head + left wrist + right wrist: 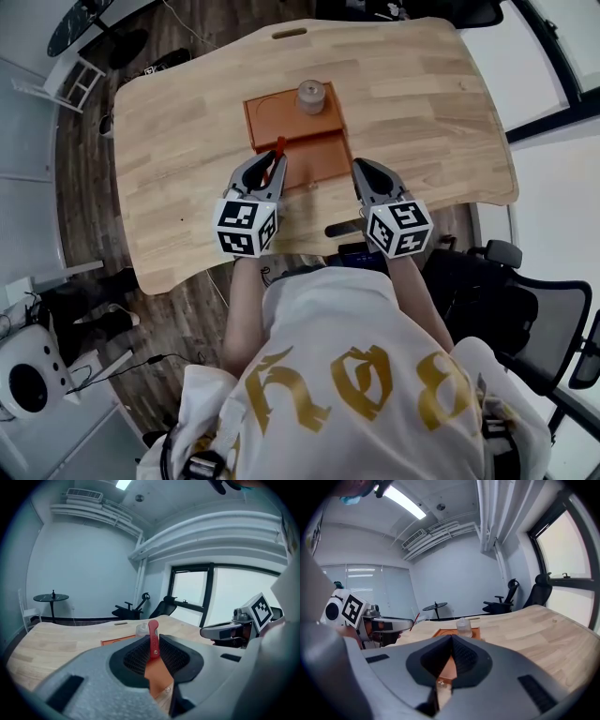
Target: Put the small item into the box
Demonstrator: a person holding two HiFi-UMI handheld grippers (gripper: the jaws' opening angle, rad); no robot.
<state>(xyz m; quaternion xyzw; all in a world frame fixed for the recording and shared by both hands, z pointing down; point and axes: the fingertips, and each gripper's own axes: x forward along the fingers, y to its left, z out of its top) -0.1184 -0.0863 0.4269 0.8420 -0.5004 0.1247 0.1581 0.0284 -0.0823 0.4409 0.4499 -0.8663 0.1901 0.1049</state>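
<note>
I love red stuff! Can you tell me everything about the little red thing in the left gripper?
The red strip is small, thin and flat. It looks like plastic, with a rounded top end and a tiny round stud lower down. It stands nearly upright, pinched between the ribbed black pads of the left gripper, with its top poking out above them. In the head view it shows over the orange box. Only the pads touch it.

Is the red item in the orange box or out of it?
Out. The red item stands upright, clamped in the left gripper, by the near edge of the orange box, not released.
</note>
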